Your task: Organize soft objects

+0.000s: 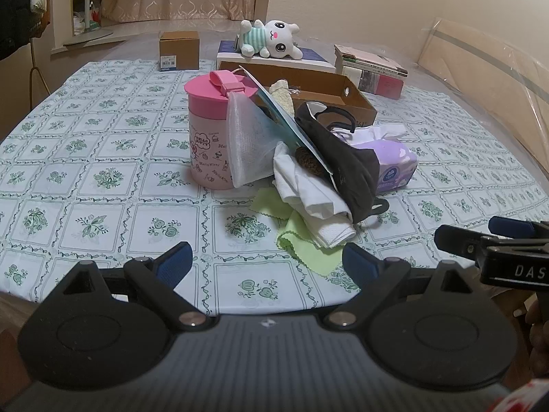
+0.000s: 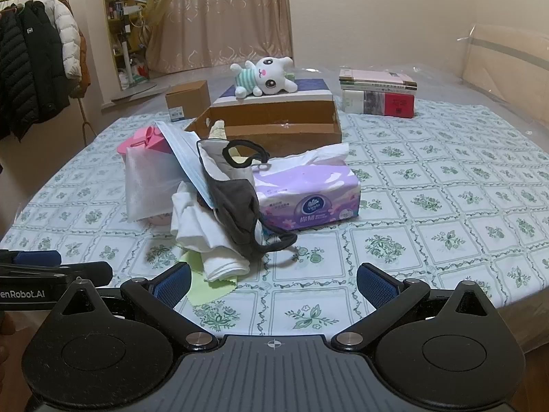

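While both the left gripper (image 1: 266,262) and right gripper (image 2: 273,279) hover wide open and empty at frame bottom, sorting seems unstarted; next, probably grasp 1 item from the central pile of cloths (image 1: 310,185).

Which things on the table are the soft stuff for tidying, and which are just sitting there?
For the job:
black mask
blue mask
white cloth
green cloth
mesh pouch
tissue pack
plush bunny
open cardboard box, probably where they go

Just lying about:
pink cup
books
small brown box
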`<state>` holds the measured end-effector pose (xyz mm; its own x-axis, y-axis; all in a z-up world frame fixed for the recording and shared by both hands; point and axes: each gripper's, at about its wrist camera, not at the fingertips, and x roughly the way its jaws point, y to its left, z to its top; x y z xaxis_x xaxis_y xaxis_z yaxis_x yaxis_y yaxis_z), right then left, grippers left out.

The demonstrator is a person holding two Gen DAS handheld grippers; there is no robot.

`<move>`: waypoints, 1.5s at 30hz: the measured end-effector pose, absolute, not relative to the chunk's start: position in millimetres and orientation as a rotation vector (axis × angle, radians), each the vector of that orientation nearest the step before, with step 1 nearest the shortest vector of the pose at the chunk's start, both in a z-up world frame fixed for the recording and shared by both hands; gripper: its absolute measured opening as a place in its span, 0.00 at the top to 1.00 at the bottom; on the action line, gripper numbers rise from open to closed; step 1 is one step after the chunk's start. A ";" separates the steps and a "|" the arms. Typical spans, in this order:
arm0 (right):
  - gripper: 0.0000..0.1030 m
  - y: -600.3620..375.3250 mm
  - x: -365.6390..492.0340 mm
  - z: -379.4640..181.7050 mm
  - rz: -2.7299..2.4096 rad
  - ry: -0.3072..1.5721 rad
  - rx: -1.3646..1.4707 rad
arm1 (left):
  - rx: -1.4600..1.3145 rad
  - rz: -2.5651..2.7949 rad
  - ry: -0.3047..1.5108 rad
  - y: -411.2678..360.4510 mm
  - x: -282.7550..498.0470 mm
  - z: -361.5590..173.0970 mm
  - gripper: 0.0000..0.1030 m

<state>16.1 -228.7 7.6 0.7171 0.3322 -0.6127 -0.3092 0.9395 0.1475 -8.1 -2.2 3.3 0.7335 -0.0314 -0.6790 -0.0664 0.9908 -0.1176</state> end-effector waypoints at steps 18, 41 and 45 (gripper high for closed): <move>0.01 -228.6 16.4 6.3 0.354 0.687 0.036 | -0.145 0.017 0.753 -2.2 -7.7 1.2 0.10; 0.01 -225.8 18.5 -0.4 0.355 0.693 0.033 | -0.151 0.021 0.756 0.9 -6.0 -0.6 0.10; 0.01 -221.2 24.8 -2.6 0.372 0.690 0.018 | -0.160 0.029 0.754 9.9 -1.5 -2.7 0.10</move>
<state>24.8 -221.2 -2.6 0.7084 0.3408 -0.6181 -0.3293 0.9341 0.1376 -1.5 9.9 -2.7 0.7293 -0.0316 -0.6834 -0.0832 0.9874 -0.1344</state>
